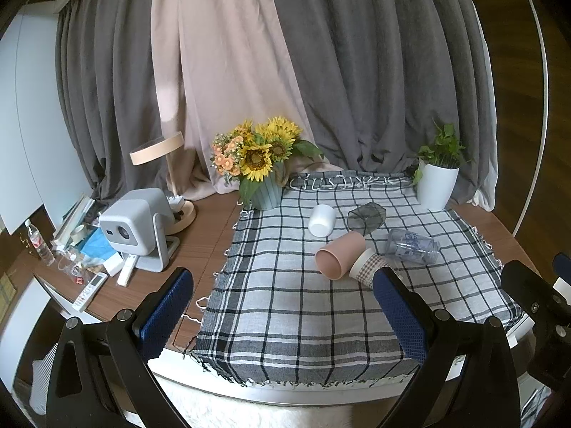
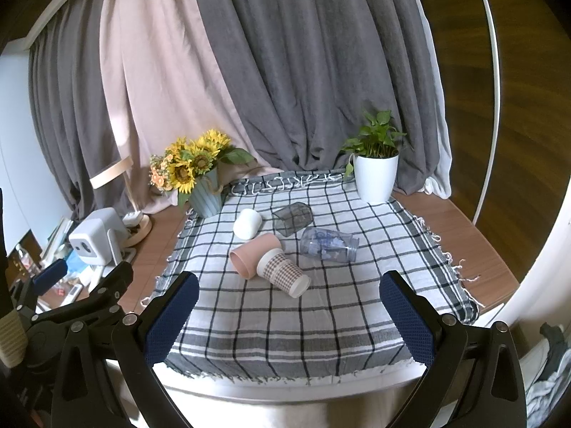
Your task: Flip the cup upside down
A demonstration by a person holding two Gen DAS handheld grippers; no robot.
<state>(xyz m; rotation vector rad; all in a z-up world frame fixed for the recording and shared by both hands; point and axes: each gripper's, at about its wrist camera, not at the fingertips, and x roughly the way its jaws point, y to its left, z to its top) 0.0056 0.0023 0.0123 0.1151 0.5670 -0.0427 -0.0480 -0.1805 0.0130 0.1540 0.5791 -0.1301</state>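
Several cups lie on their sides on the checked cloth (image 2: 285,321): a white cup (image 2: 247,223), a dark clear faceted cup (image 2: 293,219), a clear printed glass (image 2: 329,244), a pink cup (image 2: 254,254) and a checked paper cup (image 2: 283,270). They also show in the left wrist view: white cup (image 1: 322,220), faceted cup (image 1: 367,217), clear glass (image 1: 412,245), pink cup (image 1: 340,255), paper cup (image 1: 369,263). My left gripper (image 1: 282,292) is open and empty above the cloth's front edge. My right gripper (image 2: 289,296) is open and empty, in front of the cups.
A sunflower vase (image 2: 203,192) stands at the cloth's back left, a white plant pot (image 2: 376,178) at the back right. A projector (image 1: 134,228), lamp (image 1: 158,149), remotes (image 1: 89,290) and clutter sit on the wooden table (image 1: 200,235) to the left. Curtains hang behind.
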